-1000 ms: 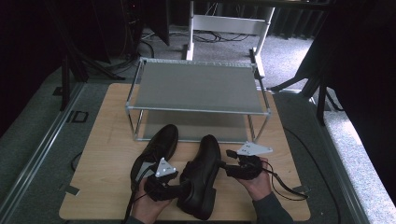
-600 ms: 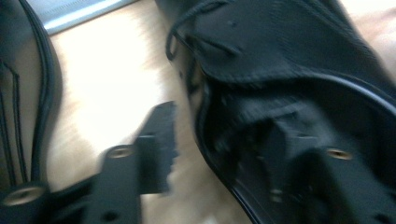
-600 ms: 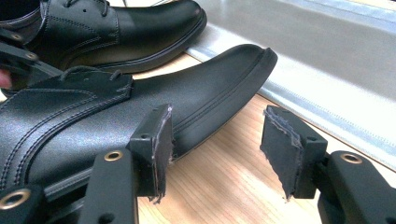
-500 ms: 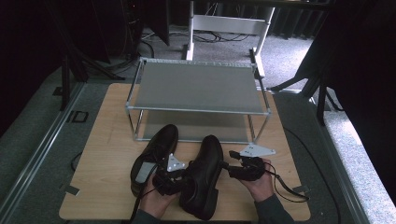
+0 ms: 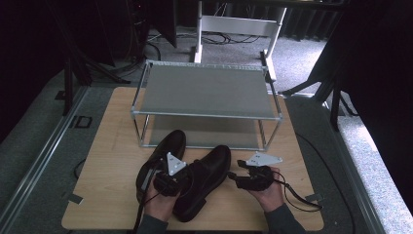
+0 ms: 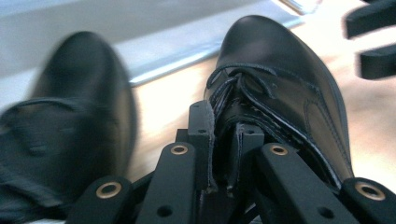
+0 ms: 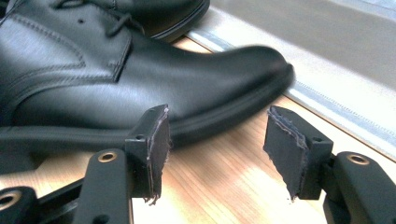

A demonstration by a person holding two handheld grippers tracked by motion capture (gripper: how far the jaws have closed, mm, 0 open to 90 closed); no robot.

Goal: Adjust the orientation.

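Observation:
Two black leather lace-up shoes lie on the wooden table, one at the left [image 5: 164, 153] and one at the right [image 5: 208, 178]. My left gripper [image 5: 184, 176] reaches into the right shoe's opening. In the left gripper view its jaws have just been closing, and my left gripper [image 6: 224, 144] now pinches the thin leather collar edge of that shoe [image 6: 280, 79]. The other shoe [image 6: 70, 130] is a blur beside it. My right gripper [image 5: 237, 178] rests by the same shoe's outer side. My right gripper [image 7: 217, 140] has just been opening, with nothing between its pads and the shoe's sole [image 7: 93, 70] just past them.
A two-tier metal shoe rack [image 5: 204, 90] stands at the back of the table [image 5: 104, 161], close behind the shoes' toes. Its lower shelf [image 7: 327, 56] runs just past the right shoe's toe. Cables trail from both grippers toward the front edge.
The left gripper's jaws went from wide to closed on the right-hand shoe's collar while the hand edged slightly toward it. The right hand stayed where it was.

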